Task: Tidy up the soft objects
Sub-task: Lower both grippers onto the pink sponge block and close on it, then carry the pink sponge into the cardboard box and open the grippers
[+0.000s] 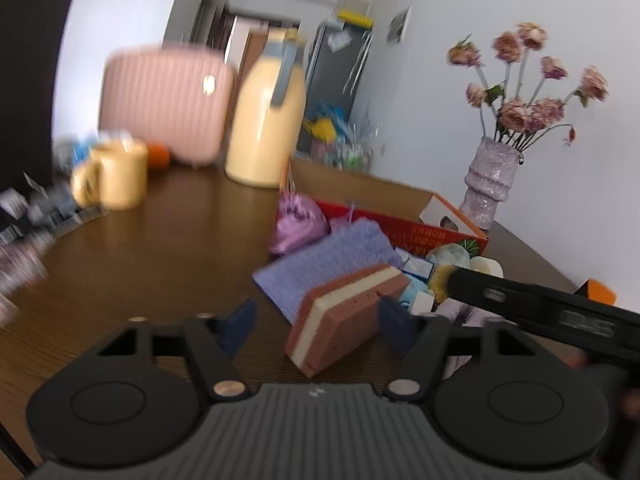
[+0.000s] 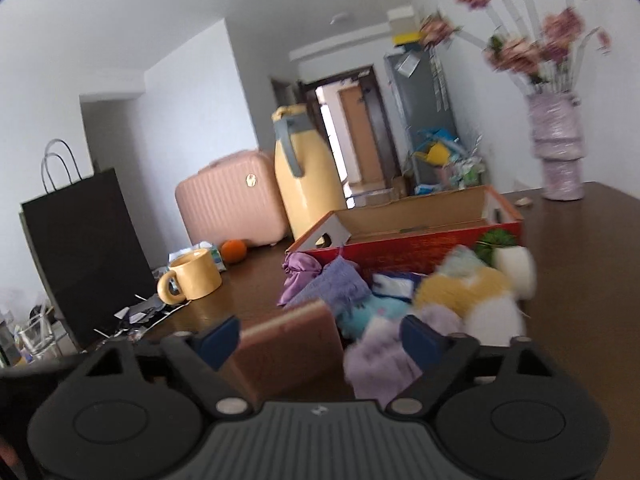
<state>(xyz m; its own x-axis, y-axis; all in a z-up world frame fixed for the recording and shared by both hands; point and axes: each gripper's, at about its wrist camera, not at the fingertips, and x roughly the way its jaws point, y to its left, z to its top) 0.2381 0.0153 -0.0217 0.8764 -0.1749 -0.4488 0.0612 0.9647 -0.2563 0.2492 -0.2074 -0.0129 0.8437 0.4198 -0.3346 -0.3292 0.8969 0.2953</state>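
A brown-and-cream layered sponge stands tilted on its edge on the brown table. It sits between the fingers of my left gripper, close to the right pad, with a wide gap to the left pad; the jaws are open. Behind it lie a lavender knit cloth and a purple satin pouch. My right gripper is open over the same sponge and a lilac fluffy cloth, pressing neither. A yellow fluffy piece and a white one lie beyond.
An open red cardboard box stands behind the pile. On the table are a yellow mug, a yellow jug, a pink case, an orange, a black paper bag and a flower vase.
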